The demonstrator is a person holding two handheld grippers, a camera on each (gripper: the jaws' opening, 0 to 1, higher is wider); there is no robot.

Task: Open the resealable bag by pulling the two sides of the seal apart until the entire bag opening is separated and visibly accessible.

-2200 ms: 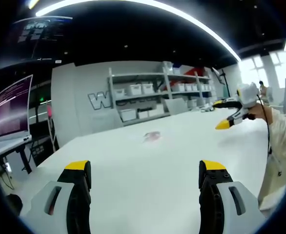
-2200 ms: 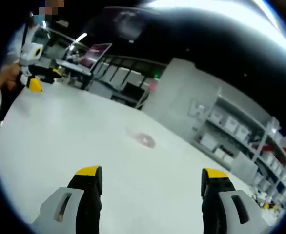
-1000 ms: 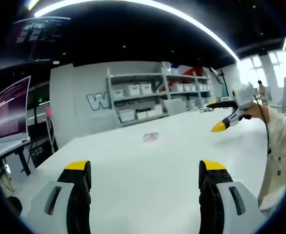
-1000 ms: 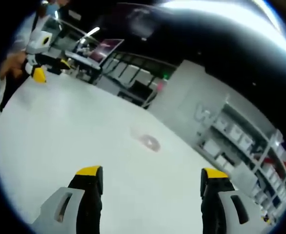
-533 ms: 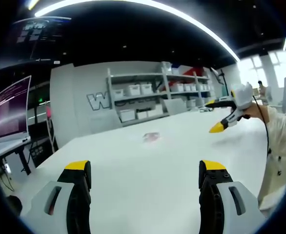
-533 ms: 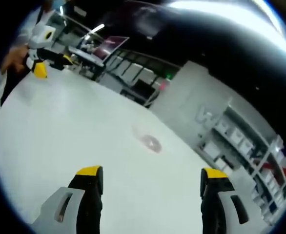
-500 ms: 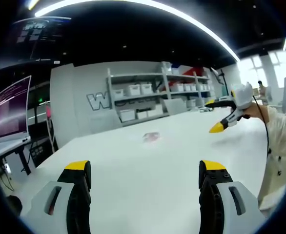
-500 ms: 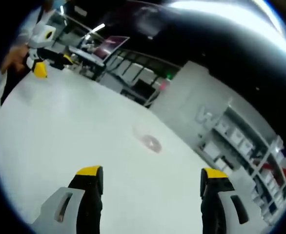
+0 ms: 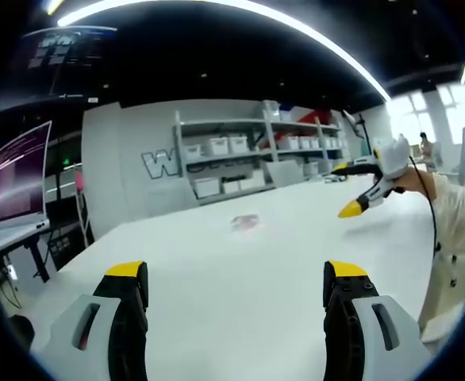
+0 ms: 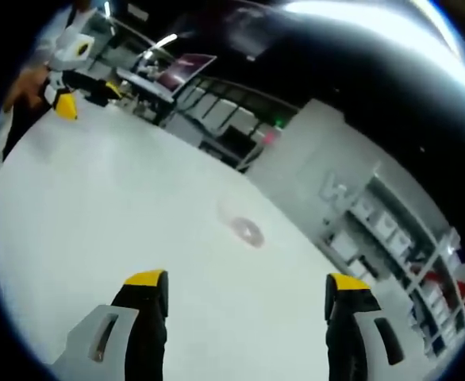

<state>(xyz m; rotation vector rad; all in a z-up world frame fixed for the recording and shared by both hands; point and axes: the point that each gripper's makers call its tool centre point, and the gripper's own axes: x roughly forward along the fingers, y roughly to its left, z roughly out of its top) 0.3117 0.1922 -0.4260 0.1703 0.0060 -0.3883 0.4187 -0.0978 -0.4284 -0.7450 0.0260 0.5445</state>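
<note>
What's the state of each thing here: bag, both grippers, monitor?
bag: lying flat on the white table, untouched; too small to tell whether its seal is shut
left gripper: open, empty, above the table, short of the bag
right gripper: open, empty, short of the bag
monitor: switched on

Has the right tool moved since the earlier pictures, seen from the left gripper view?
Yes. The right tool has come down and leftward against the shelves, toward the bag on the table.
</note>
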